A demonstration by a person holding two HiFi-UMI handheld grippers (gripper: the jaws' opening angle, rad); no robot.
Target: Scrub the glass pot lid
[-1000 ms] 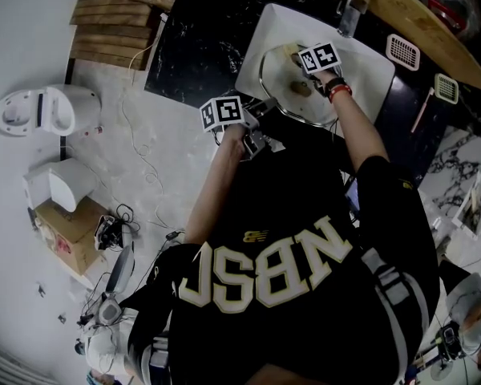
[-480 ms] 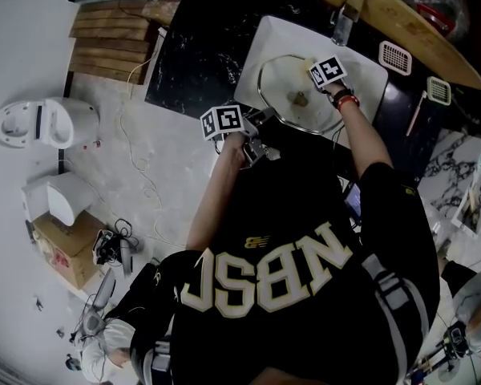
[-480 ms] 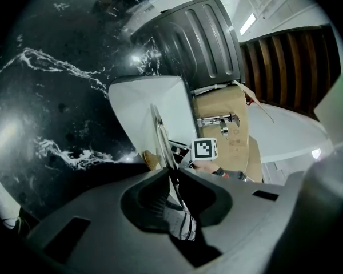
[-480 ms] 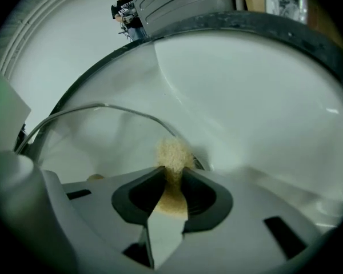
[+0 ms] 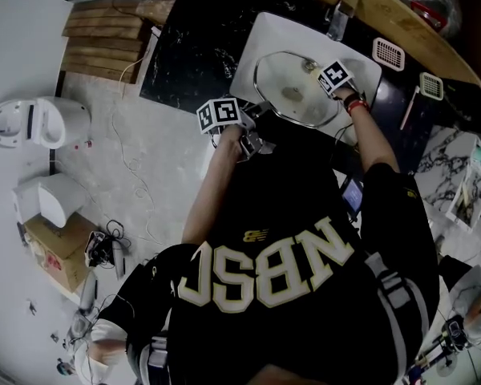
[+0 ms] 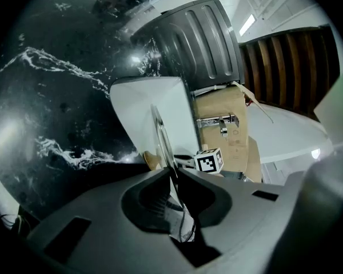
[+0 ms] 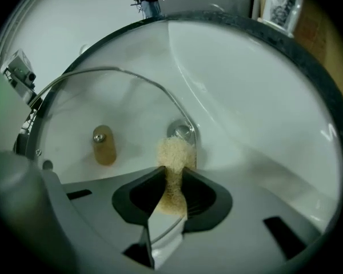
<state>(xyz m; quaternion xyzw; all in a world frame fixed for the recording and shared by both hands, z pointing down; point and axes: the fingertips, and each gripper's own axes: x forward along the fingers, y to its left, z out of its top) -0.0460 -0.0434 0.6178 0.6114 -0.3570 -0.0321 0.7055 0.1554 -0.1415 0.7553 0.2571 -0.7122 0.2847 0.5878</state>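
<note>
Carried outward from the knob (image 7: 104,145) to the rim of the glass pot lid (image 5: 282,77), the right tongs (image 7: 172,176) are clamped on a tan scouring pad (image 7: 174,152), while the lid is steadied in the sink (image 5: 260,42) by the left tongs (image 6: 172,174), just tightened on its near edge.

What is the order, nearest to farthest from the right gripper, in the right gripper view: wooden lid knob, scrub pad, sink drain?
1. scrub pad, clamped between the jaws
2. sink drain, just beyond the pad
3. wooden lid knob, off to the left
</note>
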